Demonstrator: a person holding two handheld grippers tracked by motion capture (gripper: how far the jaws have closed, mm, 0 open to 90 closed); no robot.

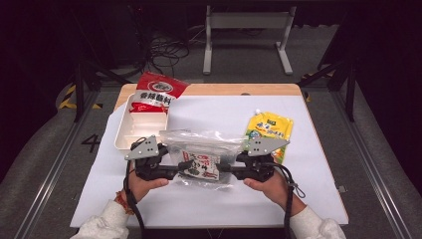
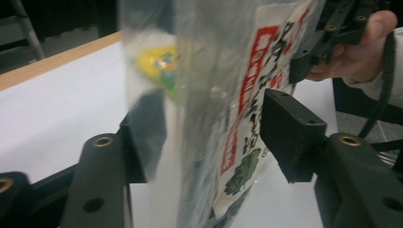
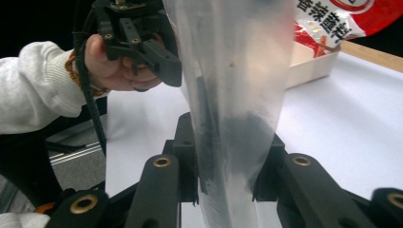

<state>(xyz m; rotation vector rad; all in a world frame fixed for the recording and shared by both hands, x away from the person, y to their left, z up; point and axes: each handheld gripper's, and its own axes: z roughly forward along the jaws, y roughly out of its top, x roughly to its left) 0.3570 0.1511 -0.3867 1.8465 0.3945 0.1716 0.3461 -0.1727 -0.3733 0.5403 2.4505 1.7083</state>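
Two grippers flank the clear bag point(image 1: 199, 149) — right gripper point(image 1: 230, 167) clamps its edge, left gripper point(image 1: 175, 169) stands released, so the bag may sag or twist free

Glossy clear plastic bag point(image 1: 199, 149), crinkled

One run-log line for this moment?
left gripper: open around clear bag | right gripper: shut on clear bag | bag held above table
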